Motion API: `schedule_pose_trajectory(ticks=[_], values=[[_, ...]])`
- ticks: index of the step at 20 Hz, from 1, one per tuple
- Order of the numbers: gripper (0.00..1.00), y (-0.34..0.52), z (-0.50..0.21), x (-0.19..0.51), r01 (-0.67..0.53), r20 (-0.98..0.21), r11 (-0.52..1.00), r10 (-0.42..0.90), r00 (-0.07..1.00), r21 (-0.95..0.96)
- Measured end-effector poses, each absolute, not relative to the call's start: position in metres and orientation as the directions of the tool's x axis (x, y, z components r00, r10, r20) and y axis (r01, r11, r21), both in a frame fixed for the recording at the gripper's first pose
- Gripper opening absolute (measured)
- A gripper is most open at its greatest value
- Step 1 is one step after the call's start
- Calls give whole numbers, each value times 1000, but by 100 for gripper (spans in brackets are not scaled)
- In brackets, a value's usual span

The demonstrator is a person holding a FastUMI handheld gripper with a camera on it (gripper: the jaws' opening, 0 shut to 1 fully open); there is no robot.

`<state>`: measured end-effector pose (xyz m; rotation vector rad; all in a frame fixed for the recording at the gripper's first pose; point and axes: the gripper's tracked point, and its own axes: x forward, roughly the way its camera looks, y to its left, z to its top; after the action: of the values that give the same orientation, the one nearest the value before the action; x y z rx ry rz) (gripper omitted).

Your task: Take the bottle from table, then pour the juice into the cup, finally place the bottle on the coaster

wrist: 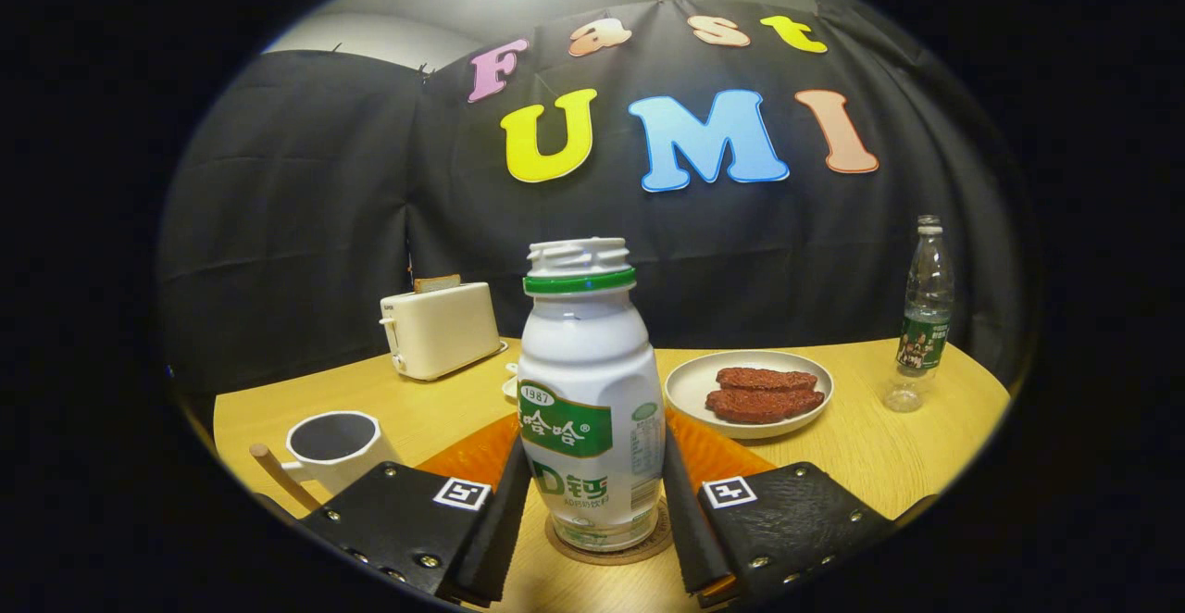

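Bottle [591, 400], white and uncapped, stands upright on the round coaster [611, 544] between our gripper [592, 511] fingers. We see those fingers close along both its sides, but cannot tell whether they press it. Beside the fingers a white cup [335, 446] shows a dark inside. Beyond, a plate [748, 394] carries two brown slices, a toaster [440, 328] holds toast, and a clear bottle [924, 312] stands uncapped.
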<state>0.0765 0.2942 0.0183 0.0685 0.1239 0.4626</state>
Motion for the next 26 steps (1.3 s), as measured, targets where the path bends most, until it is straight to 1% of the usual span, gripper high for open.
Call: schedule_pose_trajectory(ticks=[8, 12, 15, 16, 18, 19, 20, 26], values=[[69, 295, 17, 78, -444, -102, 890, 453, 886, 101], [72, 299, 18, 75, -459, -103, 884, 467, 878, 94], [74, 297, 25, 70, -461, -78, 881, 470, 879, 109], [84, 298, 29, 70, -463, -65, 879, 472, 879, 112], [93, 294, 34, 70, -452, -51, 886, 458, 887, 97], [94, 292, 39, 68, -449, -38, 889, 453, 891, 91], [97, 291, 47, 66, -447, -21, 890, 451, 892, 90], [96, 280, 92, 46, -435, 76, 895, 429, 900, 95]])
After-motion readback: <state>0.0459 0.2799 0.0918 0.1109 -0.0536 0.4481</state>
